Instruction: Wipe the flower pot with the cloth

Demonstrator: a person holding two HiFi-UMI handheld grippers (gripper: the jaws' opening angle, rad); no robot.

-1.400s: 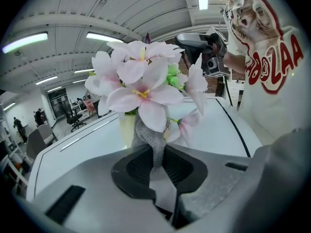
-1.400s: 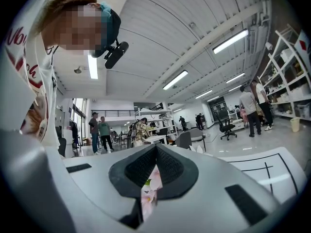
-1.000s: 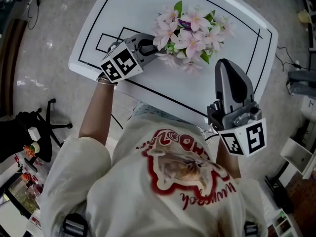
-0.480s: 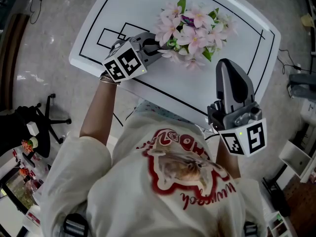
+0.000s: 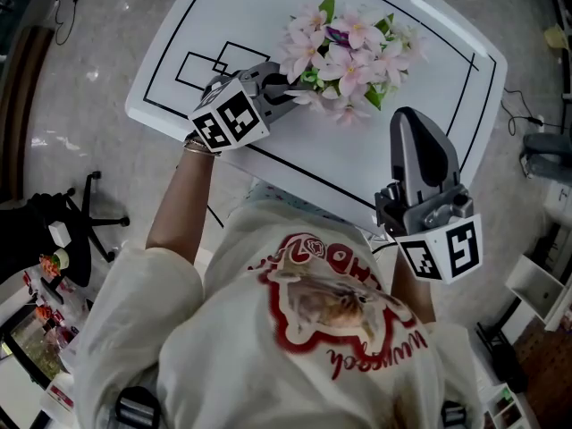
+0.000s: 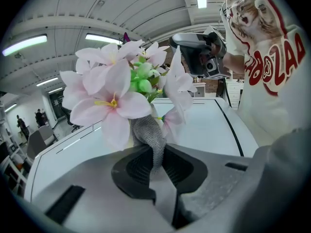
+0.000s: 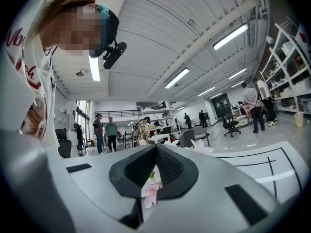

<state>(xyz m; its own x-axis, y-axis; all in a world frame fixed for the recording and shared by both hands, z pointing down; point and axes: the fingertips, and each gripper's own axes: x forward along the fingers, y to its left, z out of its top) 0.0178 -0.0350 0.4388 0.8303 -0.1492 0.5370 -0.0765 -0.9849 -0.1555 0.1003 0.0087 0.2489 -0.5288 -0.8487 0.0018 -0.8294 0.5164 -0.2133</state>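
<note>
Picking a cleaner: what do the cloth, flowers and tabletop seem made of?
Cloth: grey knitted or woven fabric, matte, fine mesh texture.
Flowers: probably artificial, fabric or plastic; petals uniform, stiff.
Tabletop: smooth white laminate or plastic, perhaps; glossy light streak.

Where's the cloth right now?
Left gripper view: the grey cloth is pinched in the left gripper, its free end reaching up under the pink flowers.

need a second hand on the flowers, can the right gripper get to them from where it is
Probably yes: only bare table lies between the right gripper and the flowers. Its jaws are shut and empty, so they'd open first. The left gripper with the cloth is on the flowers' other side.
</note>
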